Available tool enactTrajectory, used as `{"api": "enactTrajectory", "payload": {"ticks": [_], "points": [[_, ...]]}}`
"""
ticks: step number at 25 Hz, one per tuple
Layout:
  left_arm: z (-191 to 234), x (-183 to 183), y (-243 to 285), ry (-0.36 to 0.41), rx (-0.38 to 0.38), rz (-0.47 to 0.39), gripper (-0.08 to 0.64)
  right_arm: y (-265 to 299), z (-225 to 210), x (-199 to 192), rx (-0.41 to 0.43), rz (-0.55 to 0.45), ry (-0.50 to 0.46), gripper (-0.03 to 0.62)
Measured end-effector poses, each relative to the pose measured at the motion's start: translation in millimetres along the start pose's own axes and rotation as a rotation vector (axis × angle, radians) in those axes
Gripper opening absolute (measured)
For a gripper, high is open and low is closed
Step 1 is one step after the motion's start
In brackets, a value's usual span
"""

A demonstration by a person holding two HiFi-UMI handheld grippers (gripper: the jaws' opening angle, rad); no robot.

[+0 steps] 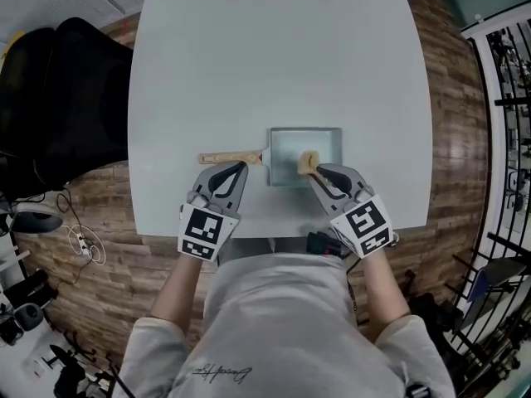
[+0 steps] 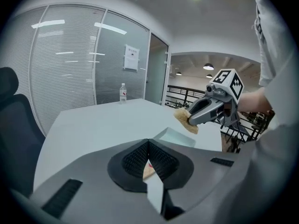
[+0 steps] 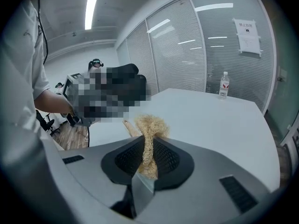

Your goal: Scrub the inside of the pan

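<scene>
Both are tilted downward. The left gripper (image 1: 241, 167) is closed on nothing, with the pan handle (image 1: 224, 157) just ahead of its tips. A scrubber (image 1: 306, 162) is clamped in the right gripper (image 1: 314, 170), with the pan (image 1: 325, 143) beneath it.

Closed left tongs (image 2: 148, 143) over wooden handle (image 2: 148, 171)

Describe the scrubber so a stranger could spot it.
On the white table, near the person's edge, sits a square pan with a wooden handle. The scrubber is the tan, stringy wad over the pan, pinched in the right gripper; nothing else is fibrous.
</scene>
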State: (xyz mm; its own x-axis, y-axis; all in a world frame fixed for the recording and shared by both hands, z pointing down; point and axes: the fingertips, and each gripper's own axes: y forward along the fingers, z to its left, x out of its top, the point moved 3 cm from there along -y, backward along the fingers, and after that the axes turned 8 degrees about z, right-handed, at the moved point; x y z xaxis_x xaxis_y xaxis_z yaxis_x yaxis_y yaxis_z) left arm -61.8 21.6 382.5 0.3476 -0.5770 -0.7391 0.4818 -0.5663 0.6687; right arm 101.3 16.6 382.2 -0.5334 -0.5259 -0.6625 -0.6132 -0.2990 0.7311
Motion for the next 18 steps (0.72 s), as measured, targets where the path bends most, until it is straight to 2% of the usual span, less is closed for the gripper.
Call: {"api": "enactTrajectory", "payload": {"ticks": [4,8,12,18], "points": [[3,-2,6,0.124,-0.018,0.04,0.012,5,-2,-1,0.006,0.015,0.001,0.069],[5,-11,15,0.276,-0.055,0.131,0.019,12,-5,-6,0.014,0.051,-0.022,0.069],[4,-28,31,0.453,-0.117,0.238,0.097,24,-3,-6,0.021,0.099,-0.069,0.069],[9,-54,50,0.624,-0.197,0.393,0.151,44,-7,-16,0.022,0.177,-0.163,0.069]]}}
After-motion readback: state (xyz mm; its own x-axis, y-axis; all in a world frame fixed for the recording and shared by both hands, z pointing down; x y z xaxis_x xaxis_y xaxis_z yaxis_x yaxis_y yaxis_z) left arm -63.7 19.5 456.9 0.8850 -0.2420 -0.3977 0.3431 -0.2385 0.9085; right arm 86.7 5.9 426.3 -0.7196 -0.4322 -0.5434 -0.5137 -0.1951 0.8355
